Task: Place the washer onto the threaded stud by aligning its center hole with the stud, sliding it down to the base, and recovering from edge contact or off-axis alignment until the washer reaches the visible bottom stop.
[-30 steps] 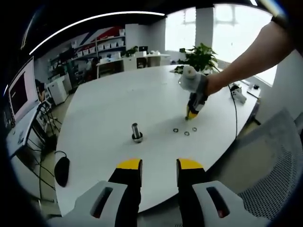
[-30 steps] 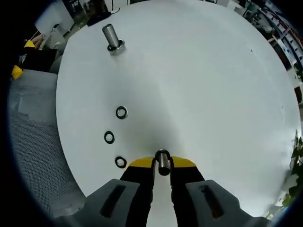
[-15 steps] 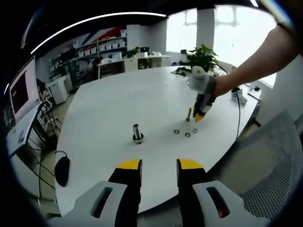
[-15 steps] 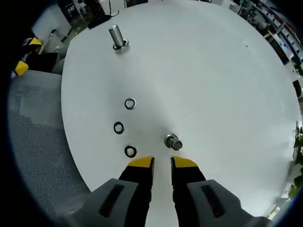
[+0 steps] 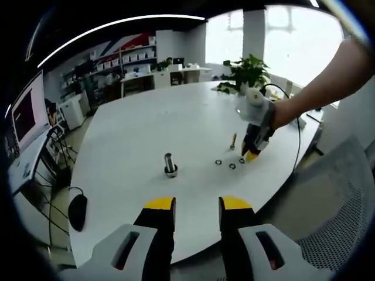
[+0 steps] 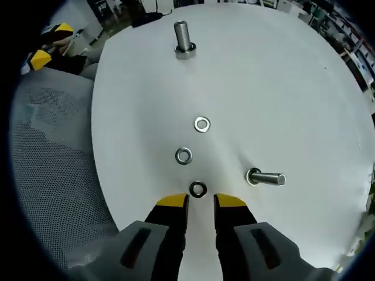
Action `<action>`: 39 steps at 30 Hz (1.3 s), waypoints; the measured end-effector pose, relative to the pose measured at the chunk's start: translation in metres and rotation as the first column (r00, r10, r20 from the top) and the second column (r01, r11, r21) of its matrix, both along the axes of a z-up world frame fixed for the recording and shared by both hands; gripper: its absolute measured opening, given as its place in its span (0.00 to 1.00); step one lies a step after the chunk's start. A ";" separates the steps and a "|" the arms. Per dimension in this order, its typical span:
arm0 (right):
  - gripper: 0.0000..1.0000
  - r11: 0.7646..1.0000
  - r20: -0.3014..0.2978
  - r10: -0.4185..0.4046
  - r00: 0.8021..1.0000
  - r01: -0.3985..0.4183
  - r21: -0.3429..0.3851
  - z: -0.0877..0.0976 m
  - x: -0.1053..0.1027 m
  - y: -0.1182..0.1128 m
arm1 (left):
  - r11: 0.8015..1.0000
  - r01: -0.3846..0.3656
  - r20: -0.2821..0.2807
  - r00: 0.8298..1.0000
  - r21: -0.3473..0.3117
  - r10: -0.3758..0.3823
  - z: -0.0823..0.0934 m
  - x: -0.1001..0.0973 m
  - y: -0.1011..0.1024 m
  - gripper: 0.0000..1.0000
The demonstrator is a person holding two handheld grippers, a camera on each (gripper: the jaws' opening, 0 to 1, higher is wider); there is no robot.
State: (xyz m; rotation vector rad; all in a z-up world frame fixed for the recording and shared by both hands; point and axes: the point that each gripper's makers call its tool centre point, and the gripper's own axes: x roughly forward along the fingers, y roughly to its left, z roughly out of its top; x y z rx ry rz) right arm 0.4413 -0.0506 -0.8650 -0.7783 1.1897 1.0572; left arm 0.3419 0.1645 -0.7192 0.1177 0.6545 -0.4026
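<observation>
From the right gripper view I see my right gripper (image 6: 200,203) low over the white table (image 6: 281,88), its yellow-tipped jaws parted with nothing between them. The nearest washer (image 6: 197,189) lies flat on the tabletop just ahead of the jaw tips, in line with the gap. A second washer (image 6: 183,156) lies a little farther out, and a third washer (image 6: 202,124) farther still; the three form a loose row running away from me, each apart from the next. To the right of the nearest washer a threaded stud (image 6: 266,178) stands on the table on its own base, bare, with no washer on it. A second stud (image 6: 183,38) stands at the far side of the table, well apart from the washers.

From the left gripper view my left gripper (image 5: 197,206) hangs near the table's near edge, jaws apart and empty. Across the table the right gripper (image 5: 256,140) comes in from the right, held by a hand (image 5: 282,114), its tips pointing down just beside the washers (image 5: 232,164). The slim stud (image 5: 233,140) stands just beyond them, and the stouter stud (image 5: 170,165) sits to their left, near the middle of the table. A black mouse (image 5: 77,211) rests at the table's left edge, and a grey mesh chair (image 5: 337,199) stands at the right.
</observation>
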 end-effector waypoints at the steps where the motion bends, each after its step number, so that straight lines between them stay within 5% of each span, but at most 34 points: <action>1: 0.20 1.000 0.006 0.007 1.000 -0.007 0.000 -0.001 0.000 0.001 | 1.000 -0.002 0.002 1.000 -0.001 0.002 0.000 0.000 0.001 0.27; 20: 0.16 0.993 0.089 0.116 0.989 -0.117 0.008 -0.003 -0.002 0.007 | 1.000 -0.013 0.017 1.000 -0.006 0.013 0.003 0.001 0.002 0.28; 33: 0.18 0.996 0.069 0.069 0.995 -0.073 0.053 -0.002 -0.001 -0.005 | 1.000 -0.009 0.014 1.000 -0.008 0.009 0.003 0.001 0.002 0.28; 39: 0.18 0.994 0.067 0.104 0.992 -0.105 0.007 -0.003 -0.001 -0.003 | 1.000 -0.007 0.012 1.000 -0.009 0.007 0.003 0.001 0.001 0.28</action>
